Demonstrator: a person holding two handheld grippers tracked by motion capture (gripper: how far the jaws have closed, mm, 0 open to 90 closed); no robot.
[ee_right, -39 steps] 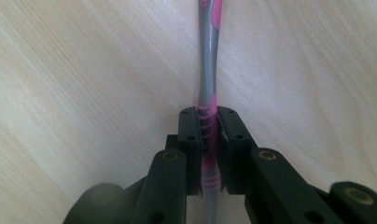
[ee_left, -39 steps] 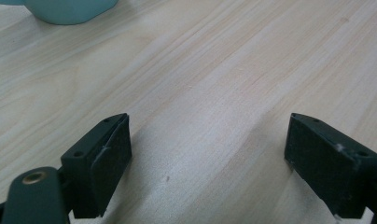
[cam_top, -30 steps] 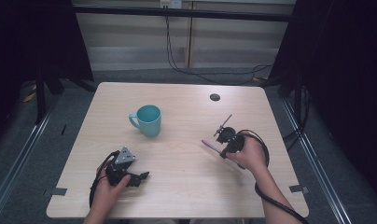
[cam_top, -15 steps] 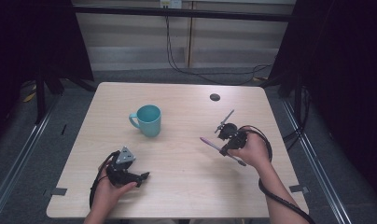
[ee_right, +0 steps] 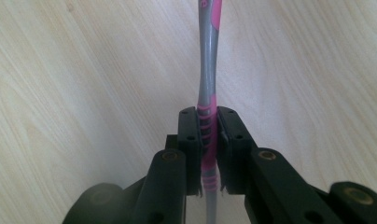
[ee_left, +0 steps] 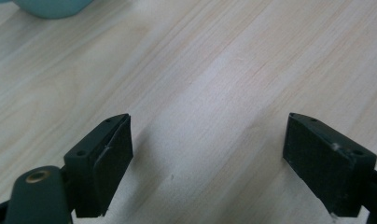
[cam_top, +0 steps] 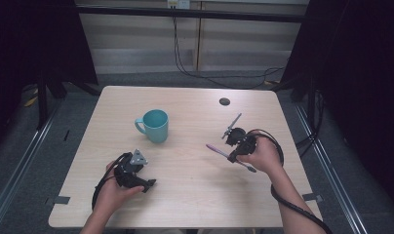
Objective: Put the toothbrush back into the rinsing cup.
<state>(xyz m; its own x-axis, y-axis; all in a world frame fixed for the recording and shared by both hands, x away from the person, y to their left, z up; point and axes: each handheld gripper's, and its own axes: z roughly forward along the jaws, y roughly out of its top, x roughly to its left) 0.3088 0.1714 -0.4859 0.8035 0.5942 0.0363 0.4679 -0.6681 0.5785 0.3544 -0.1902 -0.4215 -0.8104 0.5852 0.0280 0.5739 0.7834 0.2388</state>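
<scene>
Pale wood-grain laminate covers the table [cam_top: 185,204], and at its left the left gripper [cam_top: 147,185] sits low over the board in the person's left hand [cam_top: 112,192]. Its jaws have just been closing a little yet stand wide apart with only bare tabletop between them; in the left gripper view [ee_left: 210,158] nothing lies in the gap. The teal mug [cam_top: 153,125] stands upright beyond it, handle turned to the left, well apart from both grippers.

Further right, the right gripper [cam_top: 232,156], in the person's right hand [cam_top: 263,156], is clenched on a pink-and-grey toothbrush [cam_top: 229,155]. In the right gripper view [ee_right: 207,135] the pads pinch the ribbed pink grip section of the handle [ee_right: 207,93], and the shaft runs straight ahead along the jaws. From above, the brush's long axis lies slantwise, one end pointing up-left toward the mug, the other down-right under the hand; it seems held just clear of the table, though I cannot tell for sure.

The mug lies up and to the left of the toothbrush, and the right hand is the one carrying it, so I judge the coming move to be a sweep toward the mug's open mouth, tipping the brush upright.

A small dark round mark [cam_top: 225,101] sits near the far edge. Something is printed at the top of the handle in the right gripper view, too cut off to read.
</scene>
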